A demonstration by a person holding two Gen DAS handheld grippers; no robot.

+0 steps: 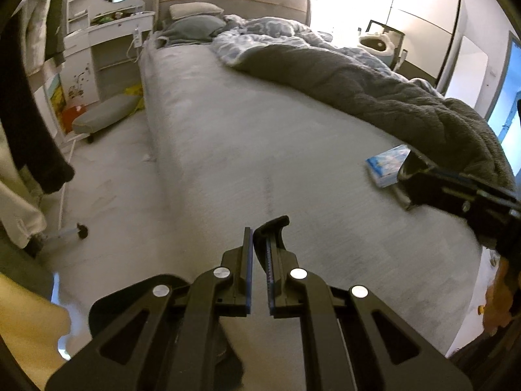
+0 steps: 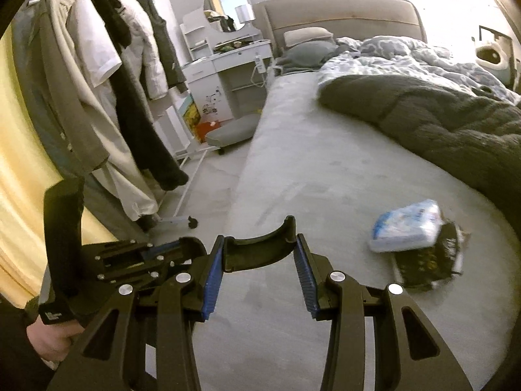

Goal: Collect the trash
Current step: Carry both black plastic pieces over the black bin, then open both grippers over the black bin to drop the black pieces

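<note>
A blue-and-white plastic packet point(image 1: 386, 166) point(image 2: 407, 226) lies on the grey bed point(image 1: 244, 150) point(image 2: 325, 169), partly on top of a black wrapper with yellow print point(image 2: 426, 260). My right gripper point(image 2: 260, 254) hovers over the mattress to the left of them, its blue pads pressing on the ends of a black curved piece point(image 2: 257, 247). In the left wrist view the right gripper point(image 1: 408, 179) reaches in from the right beside the packet. My left gripper point(image 1: 259, 244) is shut, with a thin black curved piece point(image 1: 272, 226) pinched at its tips; it also shows in the right wrist view, left gripper point(image 2: 192, 244).
A dark grey blanket point(image 1: 374, 97) and a pale duvet point(image 2: 407, 55) cover the bed's far right side. A clothes rack on wheels point(image 2: 107, 81) stands left of the bed, then a footstool point(image 1: 104, 114) and a white dressing table point(image 2: 228, 62). A hand point(image 2: 49, 339) grips the left handle.
</note>
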